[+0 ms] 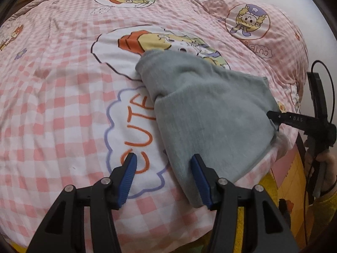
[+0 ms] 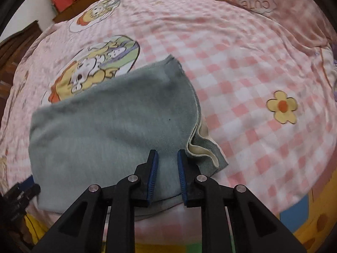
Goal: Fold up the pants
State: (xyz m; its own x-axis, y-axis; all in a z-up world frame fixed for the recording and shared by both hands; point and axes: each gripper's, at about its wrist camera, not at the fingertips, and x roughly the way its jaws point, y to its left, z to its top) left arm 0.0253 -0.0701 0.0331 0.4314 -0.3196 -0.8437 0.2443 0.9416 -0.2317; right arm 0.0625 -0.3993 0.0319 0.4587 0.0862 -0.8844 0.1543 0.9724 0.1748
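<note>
The biggest risk here, by the look of it, is the fold getting dragged out of shape. The pants [image 2: 109, 130] are already folded into a thick grey bundle near the front edge of the bed [image 1: 52, 97], and the cream lining [image 2: 202, 145] is curled up at one corner, so any sideways pull could peel the top layer back or bunch it. The soft checked cover could also get caught along with the cloth if a grab is made too low.

The left gripper [image 1: 164, 160] is spread wide, nothing held, with one finger over the bundle's near end and the other over the cover. The right gripper [image 2: 167, 156] is only partly spread, jaws just above the near edge of the pants beside the curled corner, nothing pinched.
</note>
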